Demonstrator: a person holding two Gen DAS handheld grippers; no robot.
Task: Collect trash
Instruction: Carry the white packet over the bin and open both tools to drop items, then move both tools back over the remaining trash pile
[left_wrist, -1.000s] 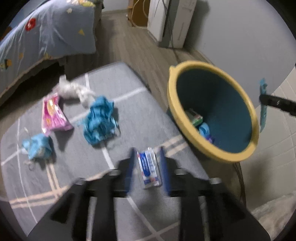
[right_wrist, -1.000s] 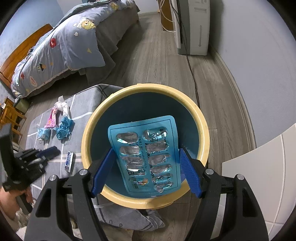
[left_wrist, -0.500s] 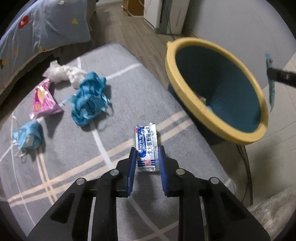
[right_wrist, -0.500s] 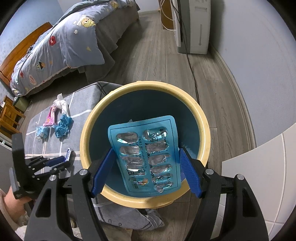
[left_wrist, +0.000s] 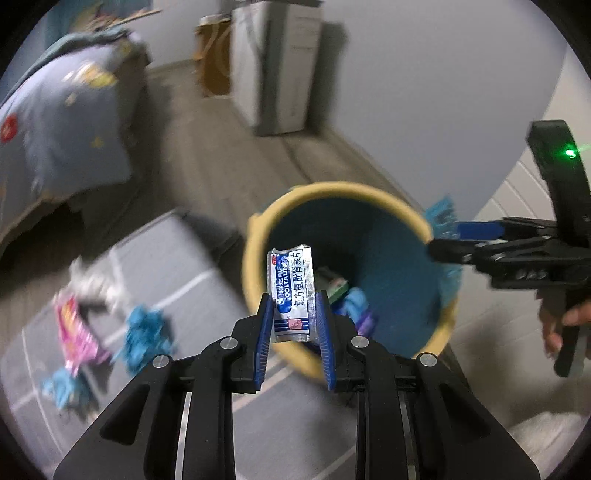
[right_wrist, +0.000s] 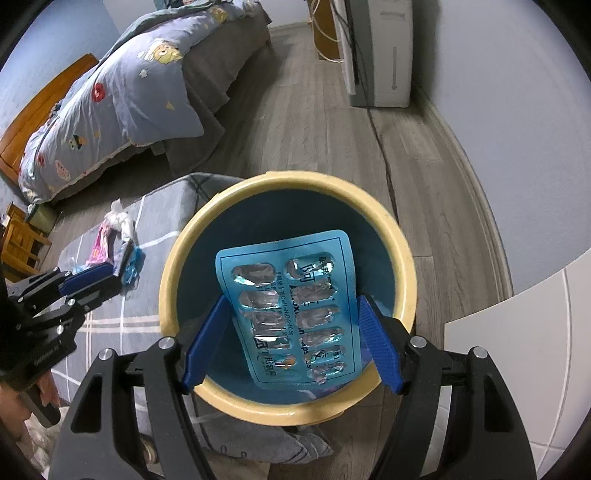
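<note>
My left gripper (left_wrist: 293, 317) is shut on a white and blue medicine sachet (left_wrist: 291, 295), lifted in front of the yellow-rimmed blue trash bin (left_wrist: 255, 236). My right gripper (right_wrist: 291, 325) is shut on a blue blister pack (right_wrist: 291, 306), held over the same bin's rim (right_wrist: 173, 269). The left gripper also shows in the right wrist view (right_wrist: 107, 275), left of the bin. The right gripper shows at the right of the left wrist view (left_wrist: 443, 243), at the bin's far rim. A few pieces of trash (left_wrist: 347, 295) lie inside the bin.
On the grey checked mat (left_wrist: 192, 280) lie a pink wrapper (left_wrist: 74, 328), crumpled blue pieces (left_wrist: 144, 328) and white tissue (left_wrist: 88, 284). A bed with a blue quilt (right_wrist: 122, 99) stands at the back left. A white appliance (right_wrist: 384, 51) stands by the wall.
My left gripper closed on the sachet, lifted it off the mat and swung it right toward the bin. The right gripper kept holding the blister pack over the bin.
</note>
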